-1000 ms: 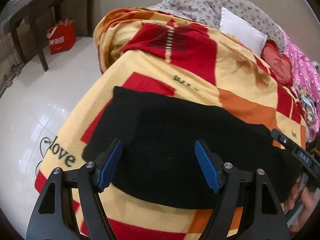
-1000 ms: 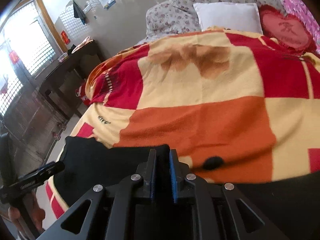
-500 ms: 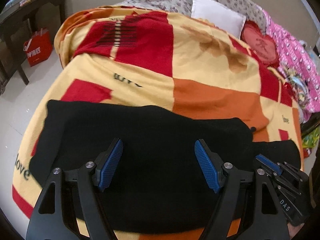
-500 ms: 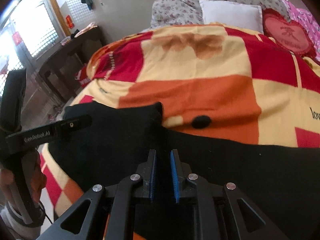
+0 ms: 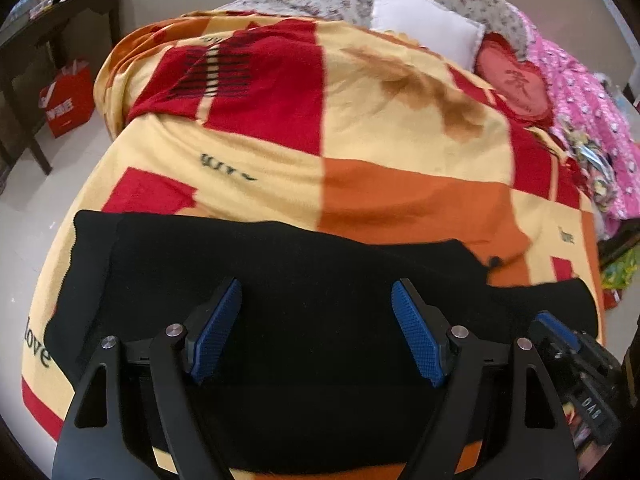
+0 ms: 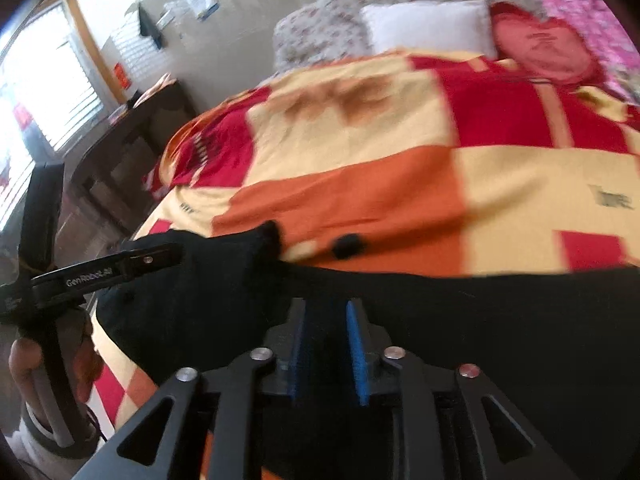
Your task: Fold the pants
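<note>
Black pants [image 5: 312,280] lie flat across the near edge of a bed, on a red, orange and yellow blanket [image 5: 400,152]. My left gripper [image 5: 316,332] hovers open and empty over the middle of the pants. My right gripper [image 6: 326,344] has its jaws a narrow gap apart with black pants fabric [image 6: 480,340] between them. The right gripper also shows at the lower right of the left wrist view [image 5: 568,364]. The left gripper shows at the left of the right wrist view [image 6: 104,272], over a folded part of the pants [image 6: 208,280].
A white pillow [image 5: 420,32], a red heart cushion [image 5: 516,88] and pink bedding [image 5: 592,112] lie at the bed's head. A dark wooden table [image 5: 52,28] and a red bag [image 5: 66,104] stand on the tiled floor to the left.
The left gripper swung right, from the pants' left end to over their middle. The right gripper's pads have parted slightly and it moved along the pants.
</note>
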Demonstrator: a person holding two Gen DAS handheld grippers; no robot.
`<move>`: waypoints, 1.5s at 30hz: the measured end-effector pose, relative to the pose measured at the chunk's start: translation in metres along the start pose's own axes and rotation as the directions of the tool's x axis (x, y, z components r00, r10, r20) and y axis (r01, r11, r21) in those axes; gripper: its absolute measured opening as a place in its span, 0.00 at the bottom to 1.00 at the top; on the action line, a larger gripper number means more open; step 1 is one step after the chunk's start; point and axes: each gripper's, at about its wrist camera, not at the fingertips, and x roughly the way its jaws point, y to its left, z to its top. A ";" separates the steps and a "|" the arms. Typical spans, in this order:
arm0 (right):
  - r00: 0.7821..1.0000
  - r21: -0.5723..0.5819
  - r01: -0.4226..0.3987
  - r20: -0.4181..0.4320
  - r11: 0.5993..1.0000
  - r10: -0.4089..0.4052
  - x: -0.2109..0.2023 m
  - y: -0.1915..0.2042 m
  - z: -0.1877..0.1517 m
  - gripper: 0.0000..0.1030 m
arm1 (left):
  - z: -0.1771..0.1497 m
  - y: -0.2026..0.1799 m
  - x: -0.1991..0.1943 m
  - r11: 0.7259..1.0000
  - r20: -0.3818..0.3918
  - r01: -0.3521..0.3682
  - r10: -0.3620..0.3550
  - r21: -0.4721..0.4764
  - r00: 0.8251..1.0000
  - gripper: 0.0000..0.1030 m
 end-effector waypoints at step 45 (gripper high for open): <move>0.988 0.370 0.102 0.074 0.923 -0.139 -0.131 -0.139 -0.086 0.21 | -0.022 -0.064 -0.006 0.980 -0.039 0.118 -0.113 0.158 0.993 0.75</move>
